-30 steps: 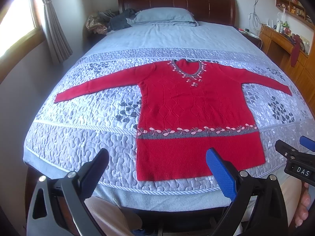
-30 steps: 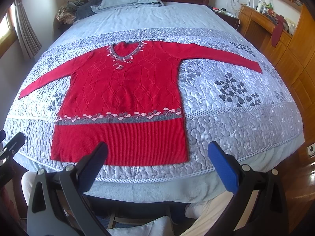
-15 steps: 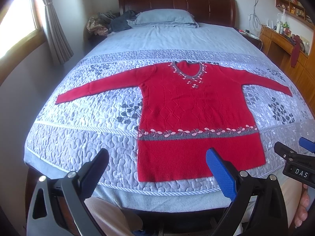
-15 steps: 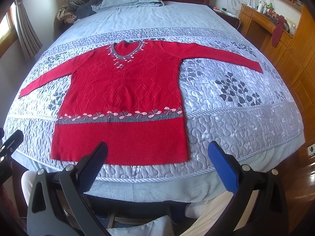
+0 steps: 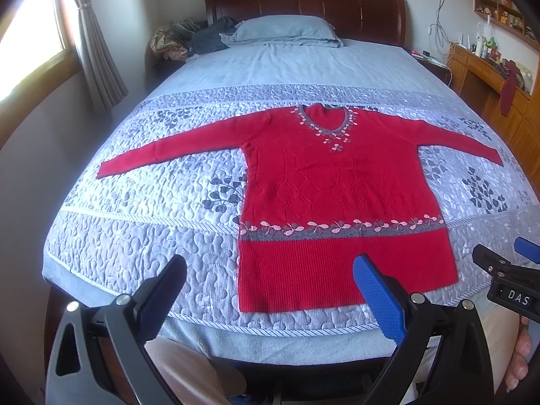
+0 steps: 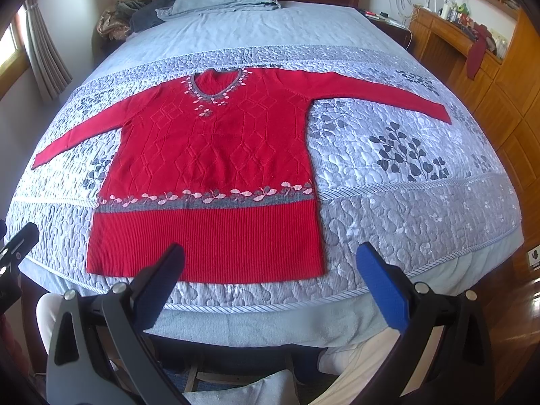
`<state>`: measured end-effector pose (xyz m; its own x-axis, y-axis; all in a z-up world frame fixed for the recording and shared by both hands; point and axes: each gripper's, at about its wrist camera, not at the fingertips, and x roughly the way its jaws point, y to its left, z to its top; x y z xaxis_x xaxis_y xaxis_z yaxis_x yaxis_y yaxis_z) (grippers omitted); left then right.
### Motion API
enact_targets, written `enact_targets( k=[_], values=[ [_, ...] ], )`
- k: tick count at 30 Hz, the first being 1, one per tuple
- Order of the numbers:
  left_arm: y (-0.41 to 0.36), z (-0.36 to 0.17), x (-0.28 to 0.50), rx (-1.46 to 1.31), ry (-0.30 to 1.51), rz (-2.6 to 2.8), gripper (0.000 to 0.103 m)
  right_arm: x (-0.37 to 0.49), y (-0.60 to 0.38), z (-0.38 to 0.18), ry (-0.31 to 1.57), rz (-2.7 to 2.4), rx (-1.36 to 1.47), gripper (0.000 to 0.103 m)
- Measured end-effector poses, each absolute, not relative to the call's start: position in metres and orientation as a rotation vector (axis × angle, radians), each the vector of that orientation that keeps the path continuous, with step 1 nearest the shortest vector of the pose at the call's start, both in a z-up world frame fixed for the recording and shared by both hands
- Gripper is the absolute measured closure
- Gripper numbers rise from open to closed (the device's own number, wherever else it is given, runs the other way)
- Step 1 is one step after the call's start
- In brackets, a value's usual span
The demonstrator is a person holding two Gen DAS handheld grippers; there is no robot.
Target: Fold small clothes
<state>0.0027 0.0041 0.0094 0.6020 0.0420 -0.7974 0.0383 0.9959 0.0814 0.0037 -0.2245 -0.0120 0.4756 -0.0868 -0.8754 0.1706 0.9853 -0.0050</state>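
quilt (image 6: 405, 202) bare right of sweater (image 6: 216, 168) | pillow (image 5: 283, 32), clothes pile (image 5: 189, 38) far at headboard

Ahead of both tools lies a red sweater (image 5: 337, 195) of matt knit wool, its body worked in raised diamonds and its hem band ribbed. Under it, the quilt (image 5: 141, 243) is stitched cloth with a soft satin sheen and puffy relief. Far beyond, the headboard (image 5: 303, 10) is dark, glossy polished wood. The left gripper (image 5: 270, 290) has matt black plastic arms, shiny metal screws and a textured blue pad (image 5: 378, 300).
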Motion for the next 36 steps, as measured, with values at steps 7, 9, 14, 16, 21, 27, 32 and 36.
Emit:
enact_targets(
  k=[7, 9, 14, 16, 21, 27, 32, 36],
  values=[
    [0.003, 0.01, 0.003, 0.096, 0.923, 0.005, 0.004, 0.005, -0.225, -0.015, 1.069, -0.156, 0.086, 0.002],
    [0.003, 0.01, 0.003, 0.096, 0.925, 0.004, 0.004, 0.006, -0.226, -0.015, 1.071, -0.156, 0.087, 0.002],
    [0.003, 0.01, 0.004, 0.097, 0.923, 0.007, 0.004, 0.006, -0.226, -0.015, 1.071, -0.156, 0.085, 0.002],
    [0.003, 0.01, 0.004, 0.098, 0.924, 0.007, 0.004, 0.006, -0.226, -0.016, 1.071, -0.156, 0.085, 0.002],
    [0.003, 0.01, 0.005, 0.099, 0.924, 0.006, 0.004, 0.007, -0.226, -0.018, 1.073, -0.155, 0.083, 0.002],
    [0.002, 0.009, 0.008, 0.1, 0.926, 0.006, 0.004, 0.011, -0.226, -0.022, 1.082, -0.154, 0.08, 0.002],
    [0.001, 0.008, 0.011, 0.102, 0.933, 0.007, 0.004, 0.014, -0.226, -0.024, 1.087, -0.153, 0.08, 0.002],
    [-0.001, 0.004, 0.017, 0.106, 0.944, 0.008, 0.004, 0.018, -0.228, -0.028, 1.096, -0.15, 0.082, 0.002]
  ],
)
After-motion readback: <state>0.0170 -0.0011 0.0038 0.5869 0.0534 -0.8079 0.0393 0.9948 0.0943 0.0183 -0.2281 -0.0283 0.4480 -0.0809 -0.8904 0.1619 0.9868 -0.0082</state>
